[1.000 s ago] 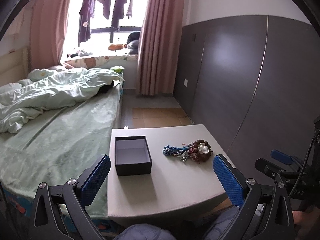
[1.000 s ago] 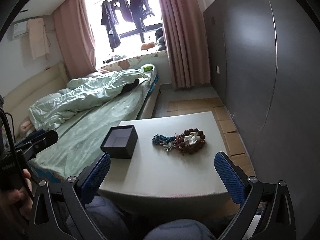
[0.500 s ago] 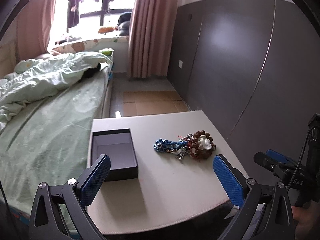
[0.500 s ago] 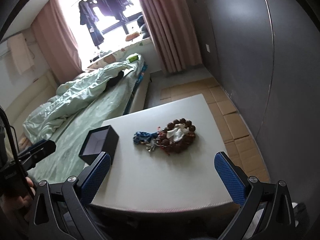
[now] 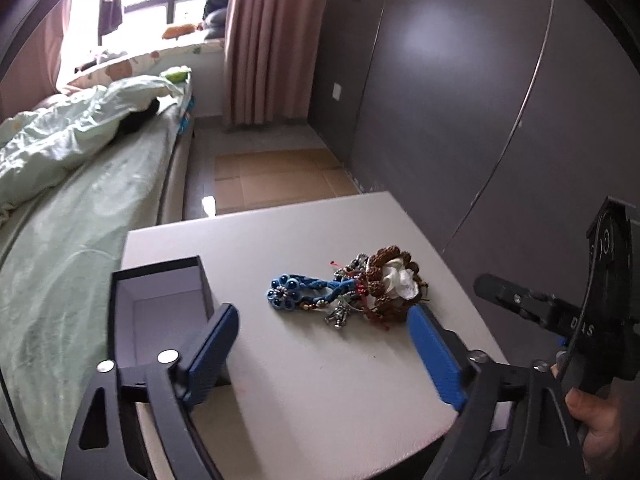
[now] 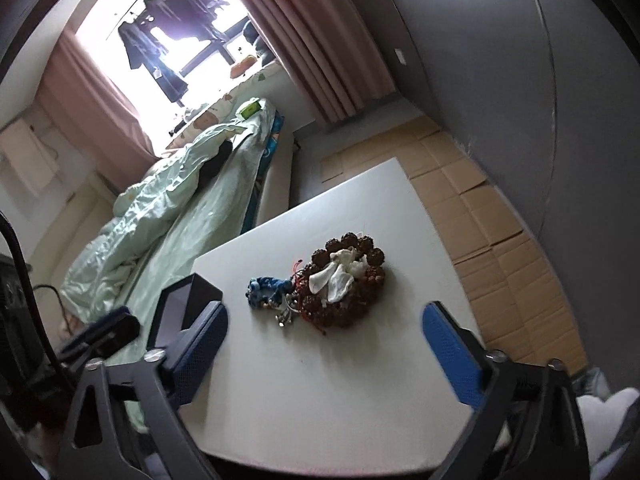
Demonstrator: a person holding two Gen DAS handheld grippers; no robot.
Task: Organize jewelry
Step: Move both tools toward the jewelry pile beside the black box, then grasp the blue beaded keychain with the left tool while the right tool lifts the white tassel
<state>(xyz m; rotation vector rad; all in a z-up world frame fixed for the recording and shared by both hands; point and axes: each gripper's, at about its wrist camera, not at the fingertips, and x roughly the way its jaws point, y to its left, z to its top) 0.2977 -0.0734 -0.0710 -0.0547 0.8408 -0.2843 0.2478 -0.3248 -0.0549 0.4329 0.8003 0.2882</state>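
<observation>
Jewelry pile sits mid-bench, blue bracelet touching the brown bead bracelet. Open dark box stands left of it, by the bed. Left gripper fingers are closing, nothing between them, its left finger in front of the box. Right gripper is closing too, empty, short of the pile.

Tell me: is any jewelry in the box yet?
No. The box shows only its bare pale floor; the jewelry lies heaped on the table.
</observation>
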